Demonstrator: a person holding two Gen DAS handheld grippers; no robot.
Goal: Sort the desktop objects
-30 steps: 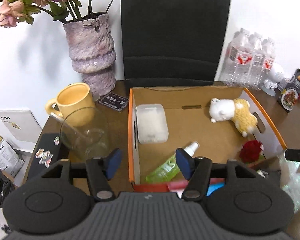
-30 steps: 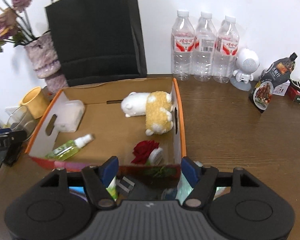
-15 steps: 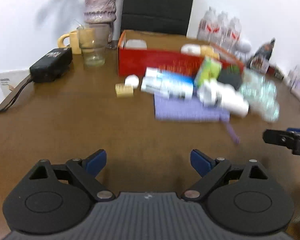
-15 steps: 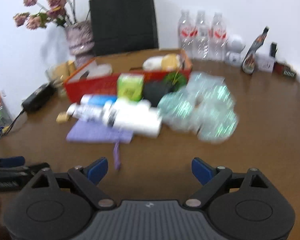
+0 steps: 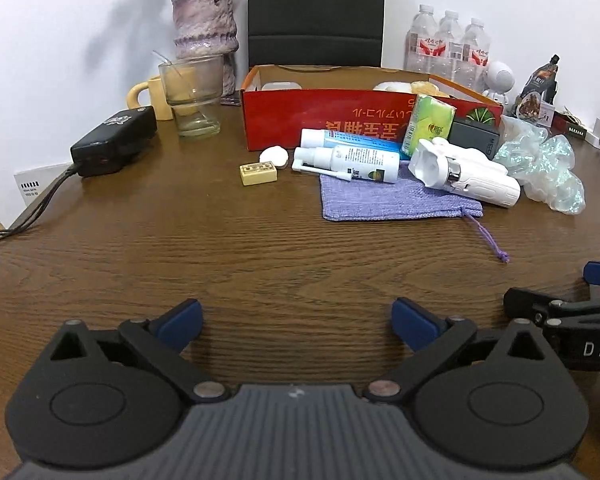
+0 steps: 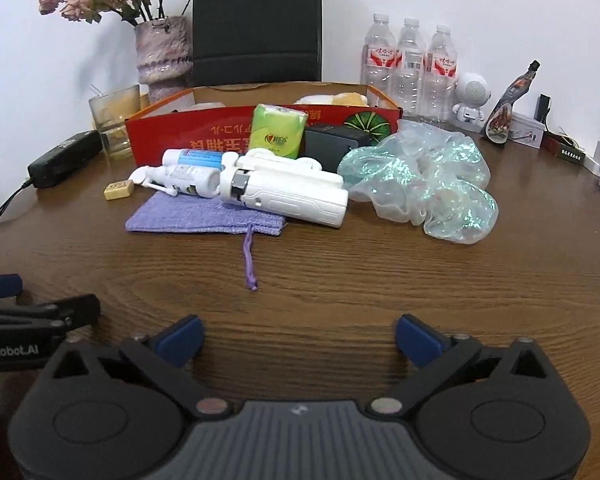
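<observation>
With both your left gripper [image 5: 296, 316] and right gripper [image 6: 299, 334] opening wide and empty, you're between picks: reach forward for the clutter [image 6: 284, 190] heaped against the box [image 6: 228, 130].

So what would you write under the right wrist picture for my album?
Open, empty tongs over a wooden table, facing a purple pouch, white gadget, crinkly plastic and red box.

Both views bright, evenly lit, sharp throughout. Soft shadow of vase [image 5: 204, 24] falls left on wall. Mild sheen on worktop [image 5: 260, 248]. Strong fisheye bending, dark corners.
</observation>
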